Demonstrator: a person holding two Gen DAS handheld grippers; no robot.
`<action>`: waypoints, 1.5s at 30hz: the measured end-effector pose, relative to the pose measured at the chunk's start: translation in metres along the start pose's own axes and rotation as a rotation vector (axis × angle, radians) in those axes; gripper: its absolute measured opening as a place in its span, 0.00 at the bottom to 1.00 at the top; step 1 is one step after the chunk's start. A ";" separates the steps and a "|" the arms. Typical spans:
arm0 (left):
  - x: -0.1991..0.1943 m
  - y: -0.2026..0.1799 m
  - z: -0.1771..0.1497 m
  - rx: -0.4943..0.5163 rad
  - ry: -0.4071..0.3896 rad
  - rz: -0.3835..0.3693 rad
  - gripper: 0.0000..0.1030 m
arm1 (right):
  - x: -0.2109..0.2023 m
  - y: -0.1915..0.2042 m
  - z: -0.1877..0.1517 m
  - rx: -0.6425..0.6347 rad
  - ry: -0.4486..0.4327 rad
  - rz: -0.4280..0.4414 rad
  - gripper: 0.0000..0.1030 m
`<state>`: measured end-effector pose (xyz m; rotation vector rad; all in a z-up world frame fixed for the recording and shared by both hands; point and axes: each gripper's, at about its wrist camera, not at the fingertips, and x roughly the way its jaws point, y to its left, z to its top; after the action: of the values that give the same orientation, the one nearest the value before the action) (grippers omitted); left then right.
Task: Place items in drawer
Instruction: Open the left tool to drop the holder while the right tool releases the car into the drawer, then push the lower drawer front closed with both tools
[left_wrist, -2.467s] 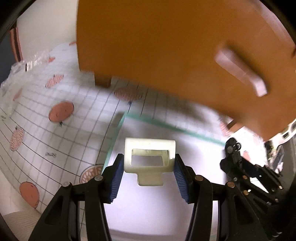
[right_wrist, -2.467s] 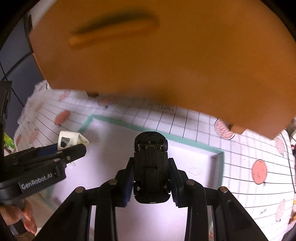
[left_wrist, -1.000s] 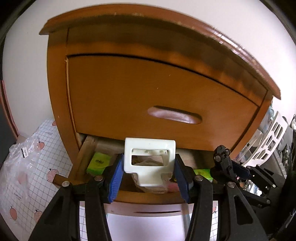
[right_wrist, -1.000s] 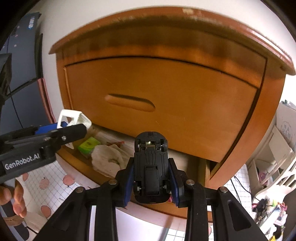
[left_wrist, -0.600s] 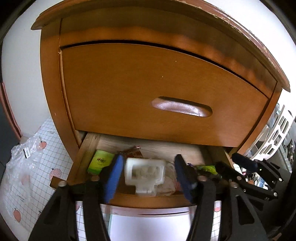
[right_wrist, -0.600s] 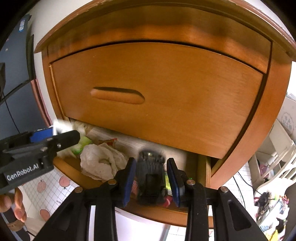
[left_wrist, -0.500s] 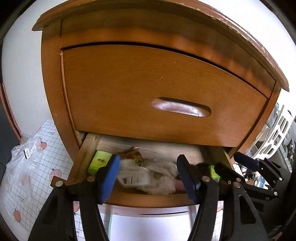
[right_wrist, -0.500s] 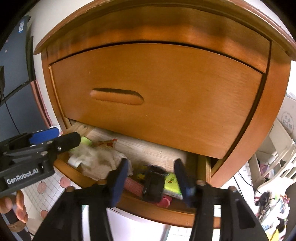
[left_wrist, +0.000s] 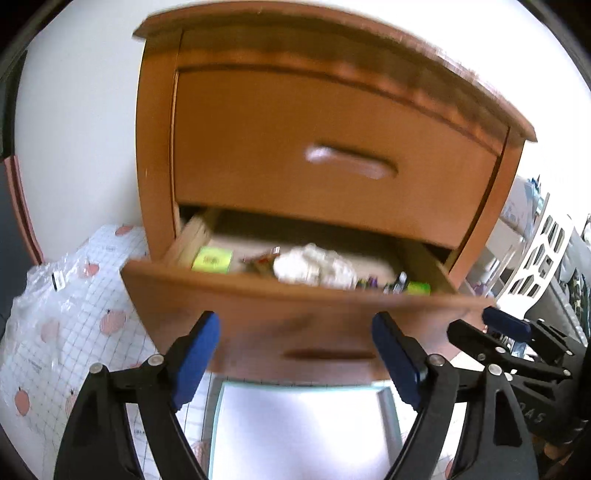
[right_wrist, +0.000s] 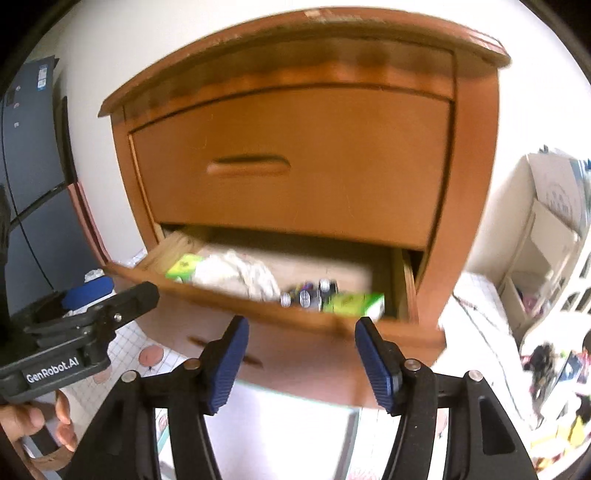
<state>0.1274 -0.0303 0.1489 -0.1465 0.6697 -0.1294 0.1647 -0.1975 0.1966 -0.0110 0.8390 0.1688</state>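
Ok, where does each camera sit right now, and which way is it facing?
Left wrist: sits on the left hand-held gripper, facing the open drawer; its open blue pads and the right hand-held gripper show.
Right wrist: sits on the right hand-held gripper, facing the same drawer; its open pads, the left hand-held gripper and a hand show.
Shared: drawer, white cloth, green boxes.

Open drawer (left_wrist: 295, 317) below shut one; inside L→R: box (left_wrist: 212, 259), cloth (left_wrist: 314, 266), toy car (right_wrist: 314, 293), box (right_wrist: 352, 303).
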 end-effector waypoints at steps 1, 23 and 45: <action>0.004 0.002 -0.003 -0.005 0.014 0.007 0.82 | 0.002 0.000 -0.003 0.004 0.011 0.001 0.68; 0.078 0.002 0.032 -0.008 0.031 0.001 0.82 | 0.069 -0.011 0.013 0.027 0.040 0.006 0.73; 0.080 -0.008 0.030 -0.014 0.028 0.002 0.83 | 0.095 -0.009 0.030 0.014 0.049 -0.004 0.78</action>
<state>0.2079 -0.0483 0.1245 -0.1579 0.6987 -0.1252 0.2505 -0.1907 0.1459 -0.0036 0.8890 0.1595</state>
